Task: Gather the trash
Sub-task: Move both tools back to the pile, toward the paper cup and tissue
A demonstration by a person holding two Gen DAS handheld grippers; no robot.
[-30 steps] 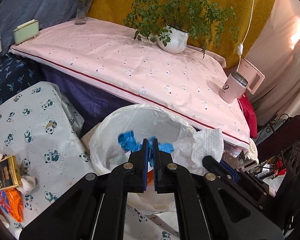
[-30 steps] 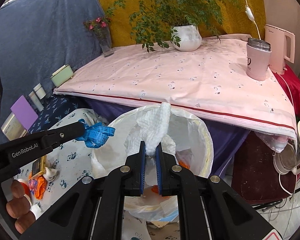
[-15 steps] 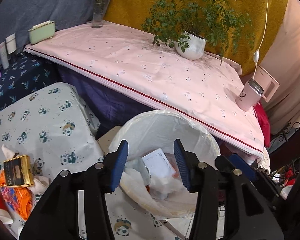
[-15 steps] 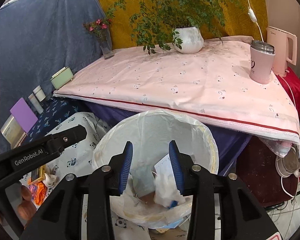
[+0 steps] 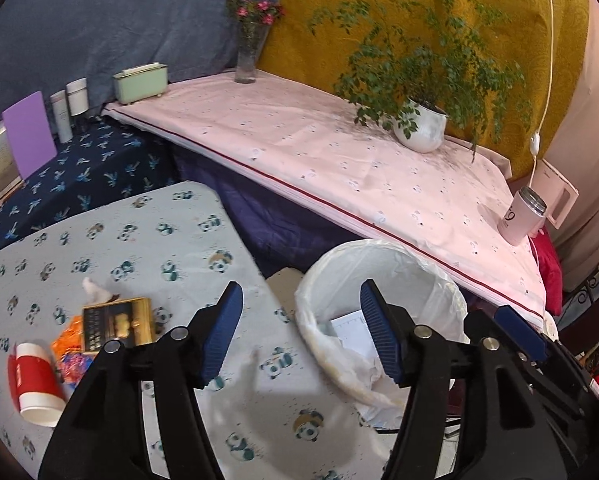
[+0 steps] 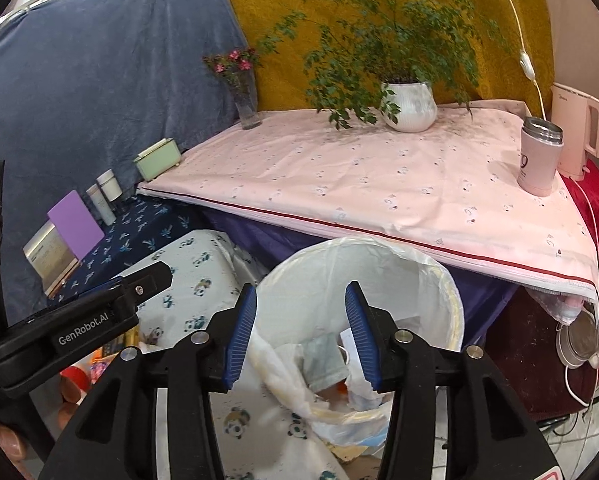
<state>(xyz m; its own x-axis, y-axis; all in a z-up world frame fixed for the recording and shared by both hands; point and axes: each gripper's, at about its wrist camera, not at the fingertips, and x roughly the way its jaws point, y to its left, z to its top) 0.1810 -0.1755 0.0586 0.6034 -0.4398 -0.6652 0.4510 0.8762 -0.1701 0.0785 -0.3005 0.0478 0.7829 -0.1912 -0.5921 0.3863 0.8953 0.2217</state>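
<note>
Trash bin (image 6: 379, 280), lined with a white bag, is seen at lower centre of the right wrist view, with crumpled tissue and paper (image 6: 331, 364) lying inside it. Right gripper (image 6: 301, 338) is held above the bin's mouth, its blue pads spread apart, having just been opening, and nothing is gripped between them. Left gripper (image 5: 301, 332) is likewise parted, its jaws just opened too, and nothing is caught between them; through the gap the panda-print cloth (image 5: 139, 240) and the bin's left rim are framed.

Out to the lower left of the left wrist view, more litter is left on that cloth: a red and white paper cup (image 5: 35, 384) lying on its side, an orange wrapper (image 5: 69, 350), a small gold box (image 5: 117, 324) and a wad of tissue (image 5: 93, 290) just beyond it. Behind the bin, a pink-covered table (image 6: 379, 184) is spread across the upper frame, carrying a potted fern (image 6: 407, 100), a flower vase (image 6: 245, 104) and a pink tumbler (image 6: 539, 160).
</note>
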